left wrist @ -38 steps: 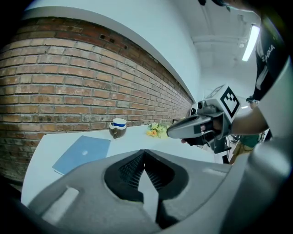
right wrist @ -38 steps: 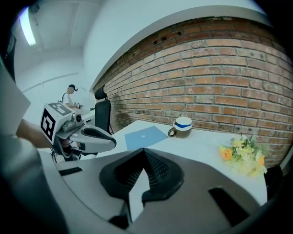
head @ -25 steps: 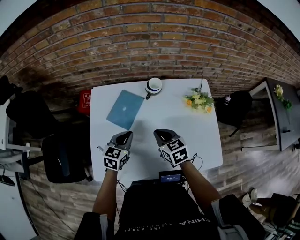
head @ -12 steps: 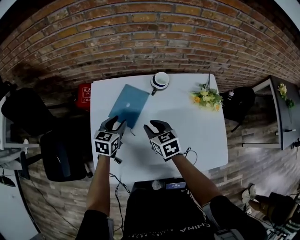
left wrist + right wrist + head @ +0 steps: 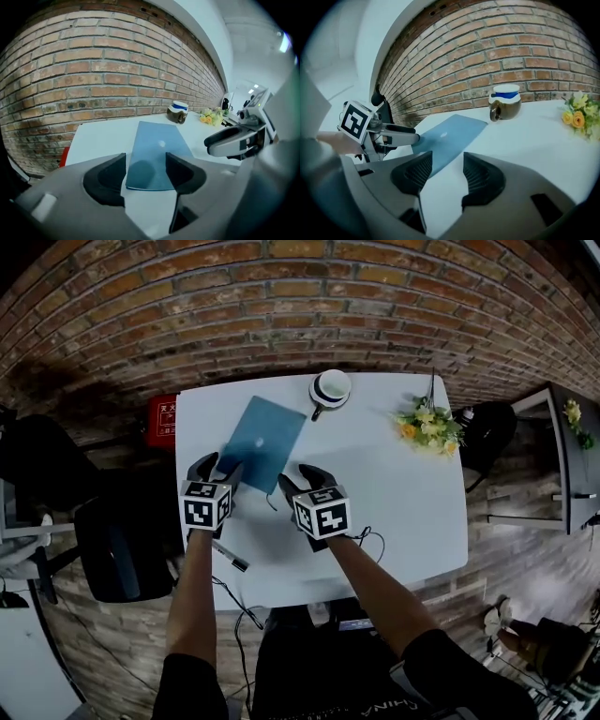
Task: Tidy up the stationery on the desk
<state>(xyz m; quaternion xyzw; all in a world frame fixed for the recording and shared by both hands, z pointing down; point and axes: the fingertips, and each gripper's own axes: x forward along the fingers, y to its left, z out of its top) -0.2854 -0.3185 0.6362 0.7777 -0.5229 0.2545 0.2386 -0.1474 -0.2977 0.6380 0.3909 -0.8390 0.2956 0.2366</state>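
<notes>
A flat blue notebook-like cover (image 5: 264, 439) with a small white mark lies slanted on the white desk (image 5: 403, 512). My left gripper (image 5: 217, 468) hangs at its near left corner, and the right gripper (image 5: 298, 482) at its near right edge. Both have just been opening and stand open with nothing between their jaws. In the left gripper view the blue cover (image 5: 157, 147) lies just beyond the left gripper (image 5: 145, 171), with the right gripper (image 5: 234, 139) off to the side. The right gripper view shows the cover (image 5: 450, 135) ahead of the right gripper (image 5: 444, 173). A dark pen (image 5: 229, 557) lies near the desk's front left.
A brown mug with a blue band (image 5: 330, 388) stands at the desk's far edge, and a bunch of yellow flowers (image 5: 429, 427) at the far right. A thin cable (image 5: 370, 540) loops by my right arm. A red box (image 5: 161, 420) and a black chair (image 5: 122, 554) stand left of the desk.
Both grippers went forward from the desk's front edge to the near end of the blue cover and sank lower. Their jaws went from shut to open.
</notes>
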